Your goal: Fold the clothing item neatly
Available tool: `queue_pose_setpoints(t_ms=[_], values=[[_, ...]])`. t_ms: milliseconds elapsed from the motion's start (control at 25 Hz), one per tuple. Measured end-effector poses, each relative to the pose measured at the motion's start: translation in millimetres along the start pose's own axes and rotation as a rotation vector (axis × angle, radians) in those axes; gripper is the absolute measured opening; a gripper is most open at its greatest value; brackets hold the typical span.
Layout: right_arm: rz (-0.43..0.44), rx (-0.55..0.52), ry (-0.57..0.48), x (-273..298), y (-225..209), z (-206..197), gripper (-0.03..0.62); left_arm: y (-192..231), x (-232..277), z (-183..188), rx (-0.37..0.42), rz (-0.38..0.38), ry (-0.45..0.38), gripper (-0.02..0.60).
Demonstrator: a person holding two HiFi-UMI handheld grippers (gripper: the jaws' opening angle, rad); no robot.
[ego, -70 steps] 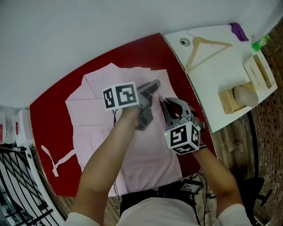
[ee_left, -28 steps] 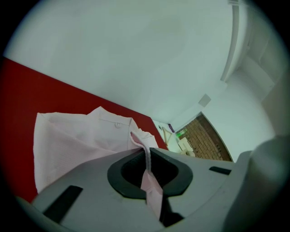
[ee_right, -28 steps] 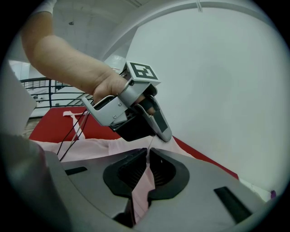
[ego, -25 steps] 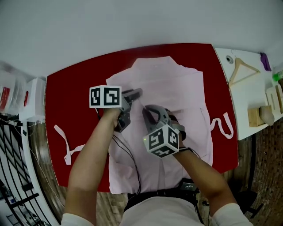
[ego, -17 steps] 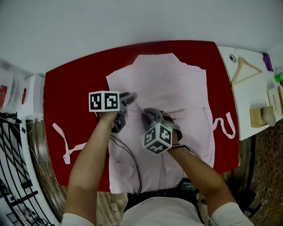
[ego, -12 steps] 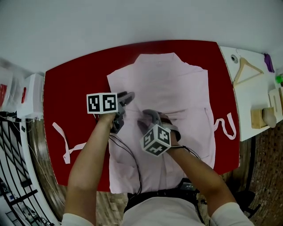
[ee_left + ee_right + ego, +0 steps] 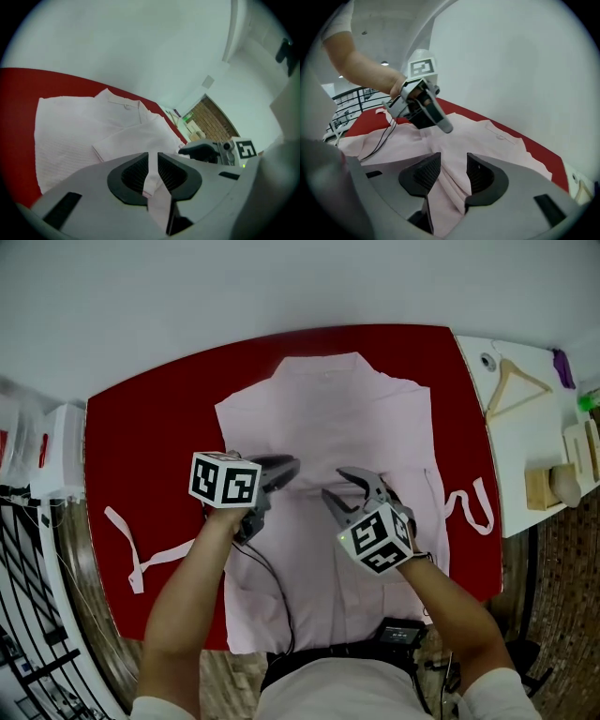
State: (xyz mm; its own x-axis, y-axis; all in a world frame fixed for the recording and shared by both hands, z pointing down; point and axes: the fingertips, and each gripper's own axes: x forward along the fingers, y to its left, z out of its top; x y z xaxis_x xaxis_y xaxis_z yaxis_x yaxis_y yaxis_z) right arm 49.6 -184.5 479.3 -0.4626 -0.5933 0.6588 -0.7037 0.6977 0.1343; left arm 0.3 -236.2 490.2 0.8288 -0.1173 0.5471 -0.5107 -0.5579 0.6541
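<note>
Pink shirt spread flat over the red table, collar at the far edge, hem at the near edge by the person. Across mid-chest, a raised fold of its cloth, with both claws set over it.

Left gripper over the shirt's left-centre, jaws just narrowed and now clenched on a thin upright ridge of pink fabric that fills the gap between the ribbed pads. Right gripper just beside it, a little nearer the person, jaws just spread wide and released. A soft fold of the same cloth lying loose between them, pads not pressing it. Tips of both claws angled down and toward each other, near but apart. Black cable trailing from the left gripper across the shirt's lower half.

On the red top at the left, a white fabric strip; at the right edge, a second, looped strip. Right of the red table, a white side table bearing a wooden hanger, a wooden box and a small purple thing. Pale wall behind, black railing at lower left.
</note>
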Motion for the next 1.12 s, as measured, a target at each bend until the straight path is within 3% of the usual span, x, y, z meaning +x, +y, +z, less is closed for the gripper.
queue_pose_setpoints(t_ms=[80,160,200,400,560,920,1120], values=[[-0.071,0.045,0.033,-16,-32,-23,0.165,-2,8,-12,0.012,-0.003,0.045,0.052],[-0.17,0.087,0.091,-31,-69,-54,0.056,2,13,-22,0.01,0.011,0.081,0.041],[-0.222,0.112,0.12,-39,-87,-70,0.04,4,15,-27,0.003,0.02,0.097,0.037],[-0.385,0.271,0.231,-69,-151,-137,0.02,20,17,-44,-0.027,0.078,0.155,0.021],[-0.398,0.373,0.292,-75,-159,-174,0.015,30,18,-53,-0.051,0.103,0.182,0.012],[-0.382,0.371,0.285,-75,-160,-181,0.015,35,19,-55,-0.127,0.062,0.169,0.005],[-0.433,0.314,0.24,-81,-164,-166,0.017,28,13,-51,-0.087,0.071,0.114,0.006]])
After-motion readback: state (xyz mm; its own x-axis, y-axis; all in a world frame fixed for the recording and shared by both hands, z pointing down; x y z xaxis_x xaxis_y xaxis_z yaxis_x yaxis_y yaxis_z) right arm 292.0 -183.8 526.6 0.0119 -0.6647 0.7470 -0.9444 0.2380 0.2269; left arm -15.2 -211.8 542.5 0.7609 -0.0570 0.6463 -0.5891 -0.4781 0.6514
